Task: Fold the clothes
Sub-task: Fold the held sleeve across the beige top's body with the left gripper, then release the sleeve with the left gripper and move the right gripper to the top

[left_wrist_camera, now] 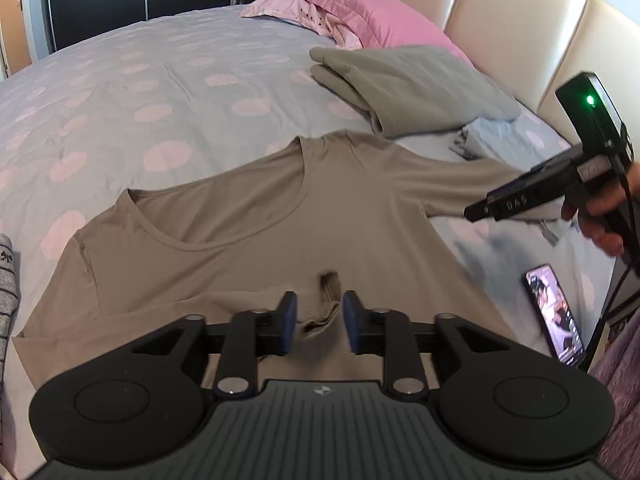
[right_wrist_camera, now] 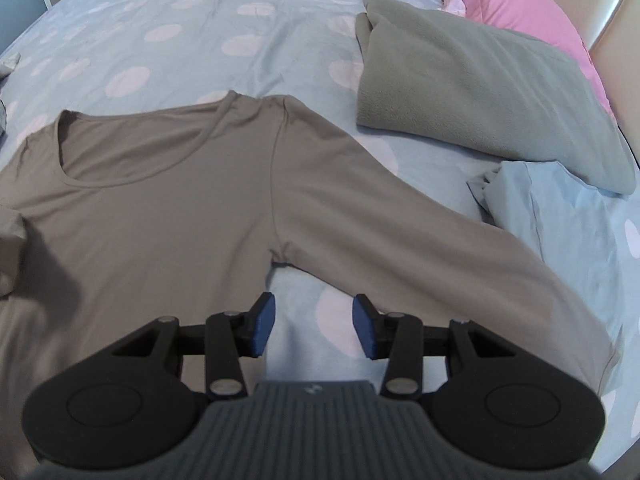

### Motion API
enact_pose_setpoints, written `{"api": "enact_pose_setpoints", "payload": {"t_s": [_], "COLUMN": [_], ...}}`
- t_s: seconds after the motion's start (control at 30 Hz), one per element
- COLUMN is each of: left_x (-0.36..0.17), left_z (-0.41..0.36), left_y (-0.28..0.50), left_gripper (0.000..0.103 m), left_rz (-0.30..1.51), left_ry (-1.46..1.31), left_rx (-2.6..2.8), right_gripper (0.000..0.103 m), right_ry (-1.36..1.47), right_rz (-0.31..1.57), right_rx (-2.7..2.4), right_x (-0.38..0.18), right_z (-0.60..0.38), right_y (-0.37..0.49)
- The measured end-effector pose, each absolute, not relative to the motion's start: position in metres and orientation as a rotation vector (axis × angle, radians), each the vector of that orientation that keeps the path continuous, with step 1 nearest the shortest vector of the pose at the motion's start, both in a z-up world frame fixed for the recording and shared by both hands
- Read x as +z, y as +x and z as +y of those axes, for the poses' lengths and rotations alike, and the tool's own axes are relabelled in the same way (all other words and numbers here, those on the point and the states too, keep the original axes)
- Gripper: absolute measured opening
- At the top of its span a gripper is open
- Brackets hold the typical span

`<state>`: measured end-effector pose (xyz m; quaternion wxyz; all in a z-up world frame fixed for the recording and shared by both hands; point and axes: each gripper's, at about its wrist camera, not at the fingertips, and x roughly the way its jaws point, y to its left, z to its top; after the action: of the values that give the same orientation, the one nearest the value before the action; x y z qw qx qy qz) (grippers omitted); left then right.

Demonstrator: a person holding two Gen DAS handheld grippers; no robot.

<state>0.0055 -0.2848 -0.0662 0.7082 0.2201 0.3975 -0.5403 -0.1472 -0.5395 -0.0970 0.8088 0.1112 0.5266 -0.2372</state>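
Note:
A taupe long-sleeved shirt [left_wrist_camera: 280,216] lies flat, front up, on the dotted bedspread [left_wrist_camera: 140,92]. One sleeve is folded across the chest, and its cuff [left_wrist_camera: 324,304] lies between the blue pads of my left gripper [left_wrist_camera: 320,320]. The jaws stand partly apart, with a gap on either side of the cloth. The other sleeve [right_wrist_camera: 400,248] stretches out to the right. My right gripper [right_wrist_camera: 314,326] is open over bare bedspread, in the angle between the shirt's body [right_wrist_camera: 160,200] and that sleeve. In the left wrist view a hand holds the right gripper [left_wrist_camera: 472,213] above that sleeve.
A folded grey-green fleece [right_wrist_camera: 480,92] and a crumpled light-blue garment [right_wrist_camera: 560,216] lie right of the shirt. Pink pillows [left_wrist_camera: 372,8] rest against the cream headboard [left_wrist_camera: 520,32]. A lit phone [left_wrist_camera: 556,312] lies near the bed's right edge. A grey striped garment [left_wrist_camera: 6,280] shows at the far left.

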Motion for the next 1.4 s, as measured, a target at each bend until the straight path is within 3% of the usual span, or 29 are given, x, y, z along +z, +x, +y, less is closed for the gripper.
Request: {"api": "enact_pose_setpoints", "payload": {"t_s": [0.53,0.83,1.03,1.4], "left_x": [-0.069,-0.062,-0.068,-0.092], "left_z": [-0.219,-0.196,-0.191,-0.188], "left_y": [0.039,0.041,0.058,0.126], "left_gripper": [0.029,0.029,0.029,0.029], "left_rz": [0.933,0.861,0.869,0.938], "left_ry": [0.543,0.566,0.54,0.424], "left_rx": [-0.931,-0.924,-0.877,-0.765], "right_gripper": [0.046,0.045,0.039,0.044], "right_ry": [0.255,0.26,0.314,0.501], "right_rz": [1.079,1.06,1.052,1.051], "right_rx": [-0.44,-0.372,-0.236,-0.136], "right_x": [-0.079,-0.076,-0.087,-0.11], "right_z": [-0.506,-0.464,-0.439,-0.437], "right_y": [-0.158,-0.175,-0.144,-0.071]}}
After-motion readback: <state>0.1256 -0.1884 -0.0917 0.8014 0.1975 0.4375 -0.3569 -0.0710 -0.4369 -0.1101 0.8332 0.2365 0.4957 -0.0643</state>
